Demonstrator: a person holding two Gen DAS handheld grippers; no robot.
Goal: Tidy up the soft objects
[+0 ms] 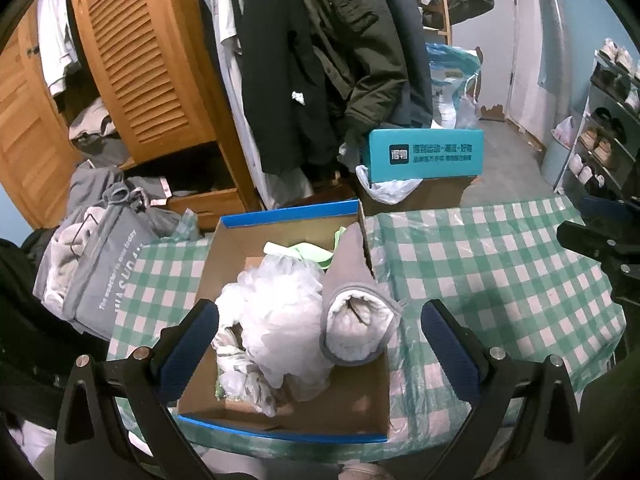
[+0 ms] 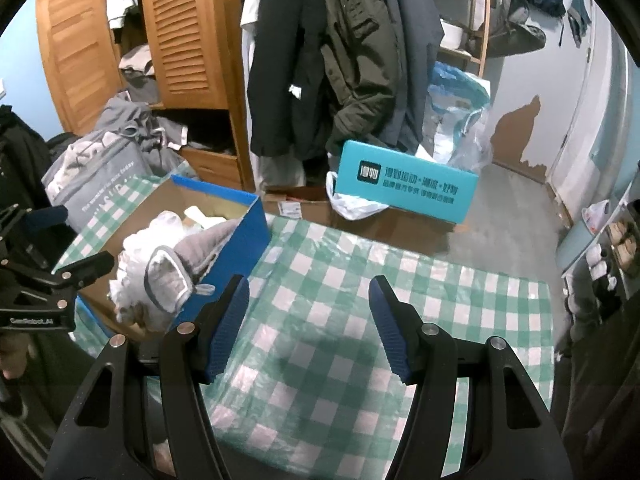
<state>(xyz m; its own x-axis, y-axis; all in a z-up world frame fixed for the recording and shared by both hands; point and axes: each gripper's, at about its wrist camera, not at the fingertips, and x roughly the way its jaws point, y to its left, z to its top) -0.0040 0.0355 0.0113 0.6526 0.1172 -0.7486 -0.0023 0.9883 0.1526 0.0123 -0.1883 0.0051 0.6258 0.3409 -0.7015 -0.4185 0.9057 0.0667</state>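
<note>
Left tongs (image 1: 320, 344) stand wide and empty, hovering over the near end of the cardboard box (image 1: 280, 412) on the tabletop (image 1: 500, 264); right tongs (image 2: 308, 328) also wide and empty, over bare checked cloth to the right of the box.

Box contents, left to right:
- crumpled patterned cloth (image 1: 240, 360) at the near left: limp, light, will bunch. Pinch a fold, not an edge.
- white mesh bath pouf (image 1: 280, 308) in the middle: near weightless, springy, compresses a lot (expect the pads to sink in before they bite). Grab through the centre mass.
- green cloth (image 1: 308, 252) at the far end, mostly buried.
- grey fleece-lined slipper (image 1: 352, 300) leaning on the right wall, opening toward the camera and poking above the rim. Soft upper, likely a stiffer sole; best hold is across the collar at the opening.

Nothing fragile or slippery. Main risk, I'd judge: snagging a neighbouring item along with the pouf's mesh.
</note>
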